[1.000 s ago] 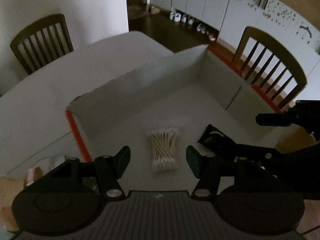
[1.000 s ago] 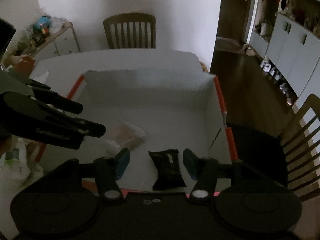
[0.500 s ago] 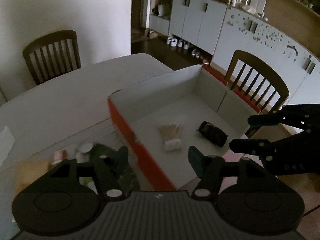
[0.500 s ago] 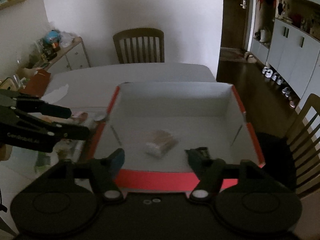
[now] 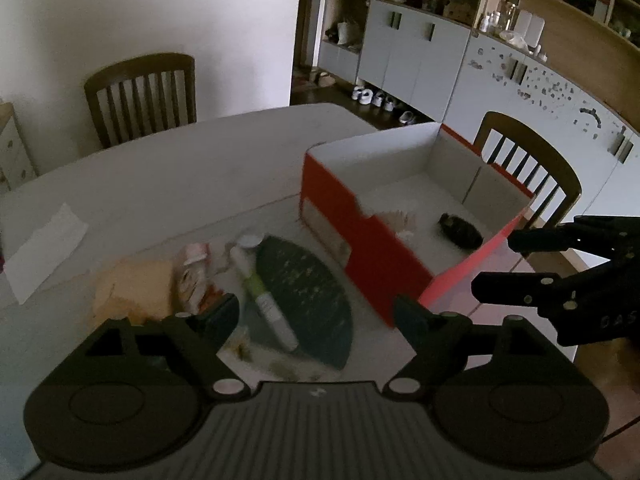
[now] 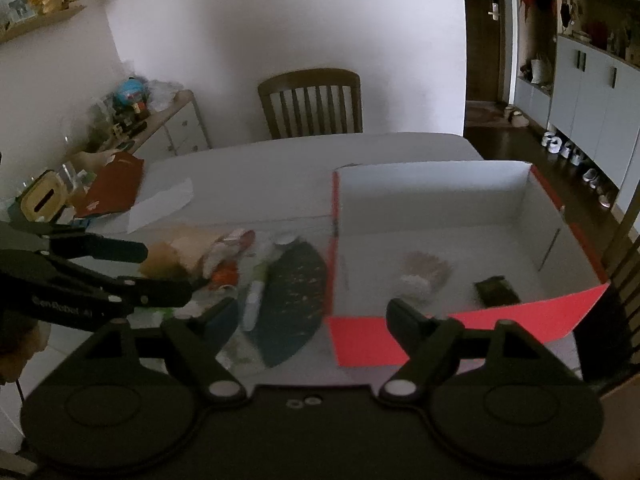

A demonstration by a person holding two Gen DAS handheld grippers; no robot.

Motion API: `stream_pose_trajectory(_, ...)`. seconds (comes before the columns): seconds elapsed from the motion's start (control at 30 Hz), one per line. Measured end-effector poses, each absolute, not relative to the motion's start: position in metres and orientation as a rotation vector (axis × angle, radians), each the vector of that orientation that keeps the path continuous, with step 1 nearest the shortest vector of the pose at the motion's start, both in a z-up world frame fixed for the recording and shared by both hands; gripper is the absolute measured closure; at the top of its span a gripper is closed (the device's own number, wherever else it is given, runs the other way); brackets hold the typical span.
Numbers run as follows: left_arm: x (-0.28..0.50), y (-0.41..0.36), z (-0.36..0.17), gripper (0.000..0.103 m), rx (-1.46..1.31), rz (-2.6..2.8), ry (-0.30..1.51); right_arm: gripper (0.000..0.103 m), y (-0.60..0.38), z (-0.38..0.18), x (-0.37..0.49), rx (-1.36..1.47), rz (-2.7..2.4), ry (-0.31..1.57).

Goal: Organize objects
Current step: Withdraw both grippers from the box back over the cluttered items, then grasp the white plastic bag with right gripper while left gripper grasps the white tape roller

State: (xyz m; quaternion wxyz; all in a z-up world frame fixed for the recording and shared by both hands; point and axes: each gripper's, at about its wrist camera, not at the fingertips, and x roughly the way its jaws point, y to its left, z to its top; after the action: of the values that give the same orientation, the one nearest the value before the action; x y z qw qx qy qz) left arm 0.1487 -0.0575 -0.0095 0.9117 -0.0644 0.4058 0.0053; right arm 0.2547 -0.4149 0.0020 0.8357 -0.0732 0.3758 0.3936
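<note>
Two items already lie on the floor of the red-and-white box [image 6: 440, 200]: a bundle of cotton swabs [image 6: 424, 274] near the middle and a small dark packet [image 6: 495, 290] toward its right side, well apart from each other. Most of the sorting appears to remain, since a loose pile sits on the table [image 5: 180, 176] just left of the box: a dark green oval pouch [image 5: 304, 292], a white tube [image 5: 264, 292] lying along it, a yellowish pad [image 5: 136, 292] and a small red-and-white packet [image 5: 194, 268]. The left gripper [image 5: 316, 312] hovers over this pile with its jaws spread and empty; the right gripper [image 6: 310, 316] is likewise spread wide, holding nothing.
</note>
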Motion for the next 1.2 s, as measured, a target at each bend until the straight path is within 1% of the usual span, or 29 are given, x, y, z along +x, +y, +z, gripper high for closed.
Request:
stream_pose_trajectory(0.03, 0.145, -0.054, -0.011, 0.016, -0.134, 0.012, 0.835, 0.022, -0.412, 0.001, 0.250, -0.155, 0.833, 0.798)
stream_pose_trajectory(0.13, 0.130, -0.041, -0.017, 0.005, -0.136, 0.023, 0.826, 0.022, -0.400, -0.001, 0.237, -0.156, 0.826, 0.803)
stream_pose_trajectory(0.3, 0.108, -0.020, -0.026, 0.000, -0.146, 0.035, 0.807, 0.021, -0.386, -0.006, 0.220, -0.156, 0.815, 0.808)
stream_pose_trajectory(0.57, 0.080, 0.005, -0.045, 0.000, -0.161, 0.057, 0.754, 0.021, -0.369, -0.021, 0.207, -0.171, 0.793, 0.831)
stream_pose_trajectory(0.8, 0.071, 0.010, -0.072, 0.000, -0.123, 0.036, 0.787, 0.021, -0.349, -0.035, 0.203, -0.214, 0.799, 0.859)
stream_pose_trajectory(0.93, 0.066, 0.010, -0.089, 0.000, -0.054, 0.072, 0.791, 0.021, -0.339, -0.044, 0.199, -0.242, 0.817, 0.879)
stream_pose_trajectory(1.2, 0.063, 0.044, -0.107, 0.000, -0.071, 0.159, 0.799, 0.021, -0.319, -0.056, 0.188, -0.304, 0.885, 0.903)
